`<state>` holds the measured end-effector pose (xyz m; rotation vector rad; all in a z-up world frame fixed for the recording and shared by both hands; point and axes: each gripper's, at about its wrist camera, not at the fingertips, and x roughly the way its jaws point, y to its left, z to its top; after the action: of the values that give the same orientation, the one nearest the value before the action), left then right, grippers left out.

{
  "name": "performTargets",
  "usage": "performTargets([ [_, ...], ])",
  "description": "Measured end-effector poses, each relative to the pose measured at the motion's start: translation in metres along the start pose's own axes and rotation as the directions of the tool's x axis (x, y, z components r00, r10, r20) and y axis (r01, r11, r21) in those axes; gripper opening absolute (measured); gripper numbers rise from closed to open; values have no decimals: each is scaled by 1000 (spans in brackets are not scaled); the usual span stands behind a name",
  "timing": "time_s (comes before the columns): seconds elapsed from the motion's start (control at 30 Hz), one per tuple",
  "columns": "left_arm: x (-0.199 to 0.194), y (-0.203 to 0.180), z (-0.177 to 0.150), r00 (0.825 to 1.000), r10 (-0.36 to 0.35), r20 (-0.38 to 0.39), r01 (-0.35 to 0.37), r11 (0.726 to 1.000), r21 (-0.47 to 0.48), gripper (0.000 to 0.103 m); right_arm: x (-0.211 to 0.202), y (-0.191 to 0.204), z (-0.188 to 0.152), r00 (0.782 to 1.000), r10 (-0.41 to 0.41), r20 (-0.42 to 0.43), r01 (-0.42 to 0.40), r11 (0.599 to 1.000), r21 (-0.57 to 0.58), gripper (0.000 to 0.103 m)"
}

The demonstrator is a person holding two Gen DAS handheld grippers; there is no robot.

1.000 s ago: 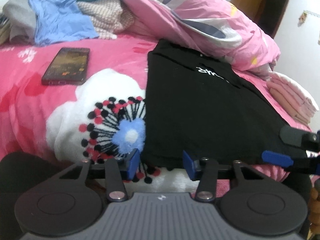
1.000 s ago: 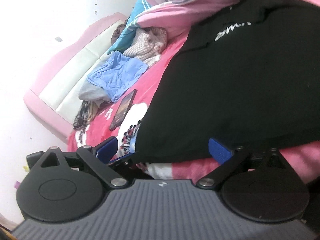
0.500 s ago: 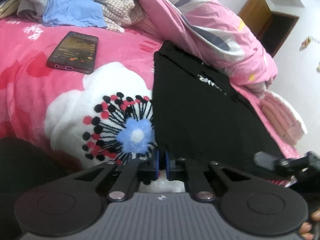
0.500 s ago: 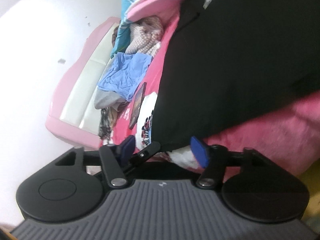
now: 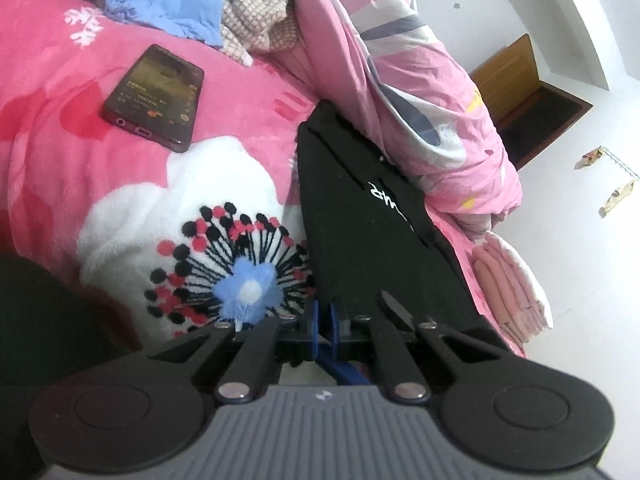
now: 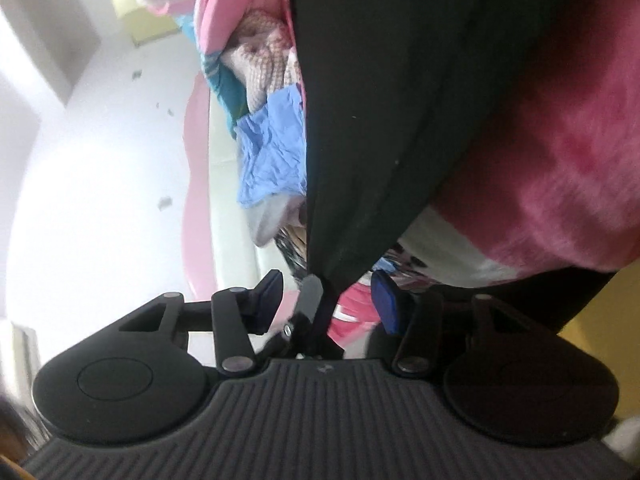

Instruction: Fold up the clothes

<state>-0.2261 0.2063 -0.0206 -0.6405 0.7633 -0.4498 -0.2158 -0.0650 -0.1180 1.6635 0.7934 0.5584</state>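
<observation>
Your left gripper is clamped on the near hem of the black shirt, which lies flat on the pink blanket. Your right gripper has just been closing; its jaws stand apart around that hem corner.

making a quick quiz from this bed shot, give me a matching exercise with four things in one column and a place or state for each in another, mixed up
Things:
1. phone
2. black shirt
3. blue garment
4. folded pink clothes

Places or states:
A. crumpled in the pile at the far end of the bed
B. stacked at the bed's right edge, beside the black shirt
C. near hem pinched by the left gripper
D. flat on the pink blanket, screen up

Pairs: 1-D, 2-C, 3-A, 4-B
</observation>
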Motion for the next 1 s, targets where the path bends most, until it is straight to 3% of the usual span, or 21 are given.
performTargets([
  [0.17,0,7,0,999,-35,-7,35,999,-33,6,2,-8,0,999,9,35,-11,998,55,15],
  [0.3,4,13,2,996,-81,-25,79,995,-67,7,2,-9,0,998,25,49,-27,998,48,4],
  [0.4,9,22,3,989,-139,-43,133,983,-124,10,0,-7,0,997,35,65,-37,999,31,3],
  [0.47,12,33,5,982,-181,-46,169,965,-203,25,-1,-6,1,997,42,70,-44,999,28,3],
  [0.67,22,49,14,975,-219,-39,196,928,-318,44,-1,-4,0,997,41,61,-44,998,36,3],
  [0.83,41,49,25,976,-206,-72,171,926,-336,45,-1,-1,-1,998,38,53,-39,999,30,3],
  [1.0,65,45,33,966,-214,-144,156,929,-336,38,-3,9,-2,998,41,45,-41,999,-3,3],
])
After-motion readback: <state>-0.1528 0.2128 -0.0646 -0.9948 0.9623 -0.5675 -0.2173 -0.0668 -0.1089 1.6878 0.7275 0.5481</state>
